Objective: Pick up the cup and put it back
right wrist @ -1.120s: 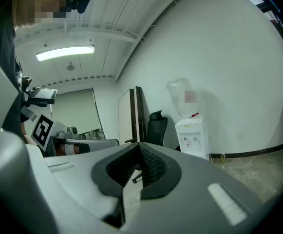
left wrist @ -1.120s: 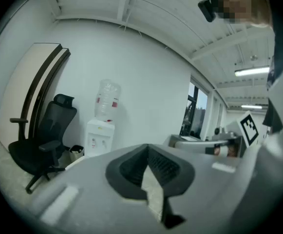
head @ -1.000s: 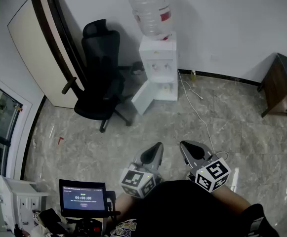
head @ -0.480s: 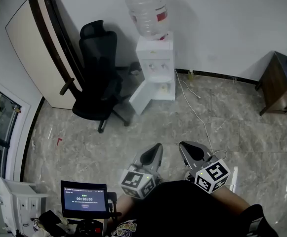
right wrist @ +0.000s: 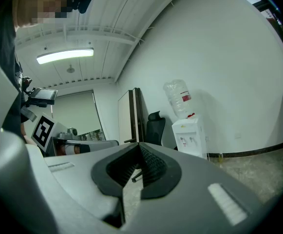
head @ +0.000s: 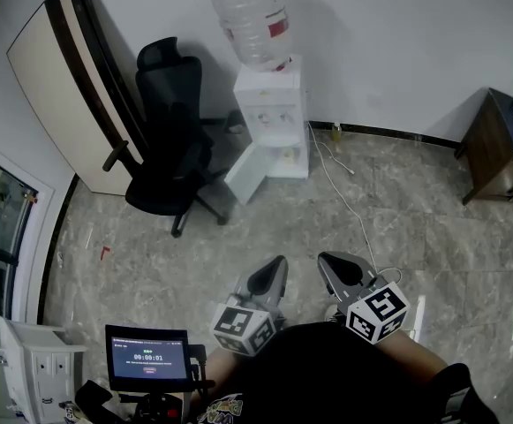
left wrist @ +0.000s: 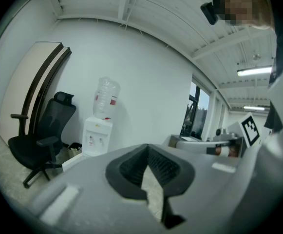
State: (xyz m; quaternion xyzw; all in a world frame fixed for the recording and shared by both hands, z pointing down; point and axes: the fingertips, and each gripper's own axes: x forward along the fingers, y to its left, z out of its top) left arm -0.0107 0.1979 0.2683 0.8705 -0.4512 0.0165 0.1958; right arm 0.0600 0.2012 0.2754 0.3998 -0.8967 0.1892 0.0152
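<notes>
Both my grippers are closed on nothing: the left gripper [head: 275, 266] and the right gripper [head: 330, 265] sit side by side just in front of my body, pads together in their own views. I cannot find the cup in any view, so the step in hand is, I judge, locating it. My best guess is the water dispenser [head: 269, 113] at the far wall, whose lower door [head: 245, 171] stands open (what is inside is too small to tell). To do this well I would head there, skirting the office chair [head: 172, 140] and the cable [head: 351, 208] on the floor, and open one gripper only once the cup is in sight. The bottle [head: 249, 16] carries a red label I cannot read; the screen [head: 147, 358] shows a timer near zero; the marker cubes [head: 242, 329] bear only square patterns.
</notes>
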